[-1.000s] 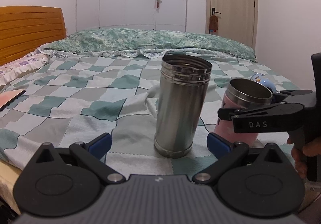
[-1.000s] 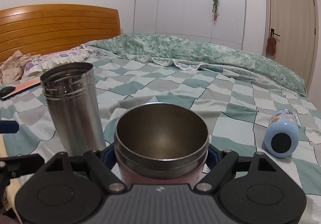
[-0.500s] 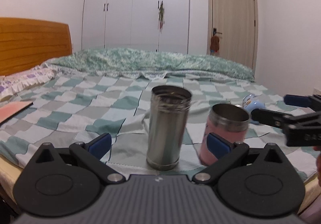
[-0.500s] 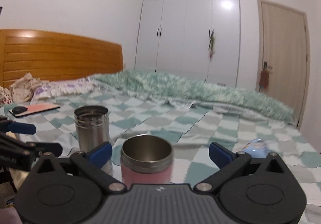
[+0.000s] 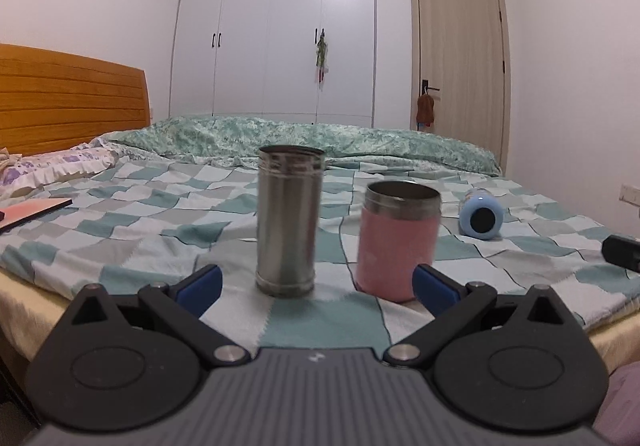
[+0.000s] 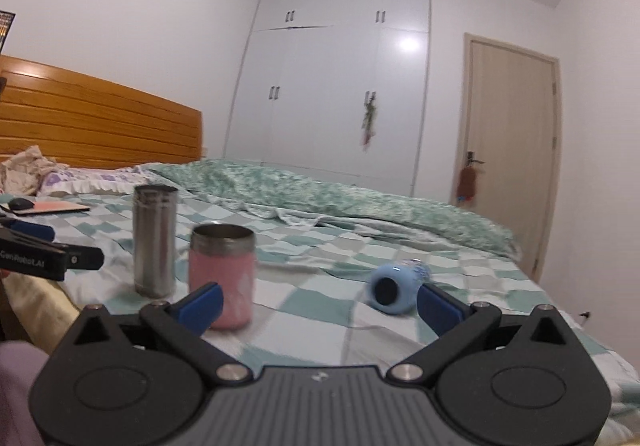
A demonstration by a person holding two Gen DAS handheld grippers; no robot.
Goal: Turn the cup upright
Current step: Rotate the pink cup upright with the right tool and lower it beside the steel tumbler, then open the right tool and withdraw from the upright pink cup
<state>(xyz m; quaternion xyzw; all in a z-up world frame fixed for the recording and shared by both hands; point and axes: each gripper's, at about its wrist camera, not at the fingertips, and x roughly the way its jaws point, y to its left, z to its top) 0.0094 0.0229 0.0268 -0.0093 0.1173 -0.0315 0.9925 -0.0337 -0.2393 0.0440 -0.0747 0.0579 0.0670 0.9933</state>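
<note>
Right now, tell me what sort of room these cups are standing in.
A bedroom, most likely. The tall steel cup and the pink steel-rimmed cup stand on a bed with a green-and-white checked quilt, backed by an orange wooden headboard, with a white built-in wardrobe behind.

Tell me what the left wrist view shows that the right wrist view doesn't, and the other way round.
Only the left wrist view: the left gripper from behind, open and empty.

Only the right wrist view: the open, empty right gripper, a dark mouse-like object by the pink book, and the left gripper from the side.

Both: the steel cup and pink cup standing upright, the blue bottle lying on its side, the checkered bedspread, wardrobe and door.
</note>
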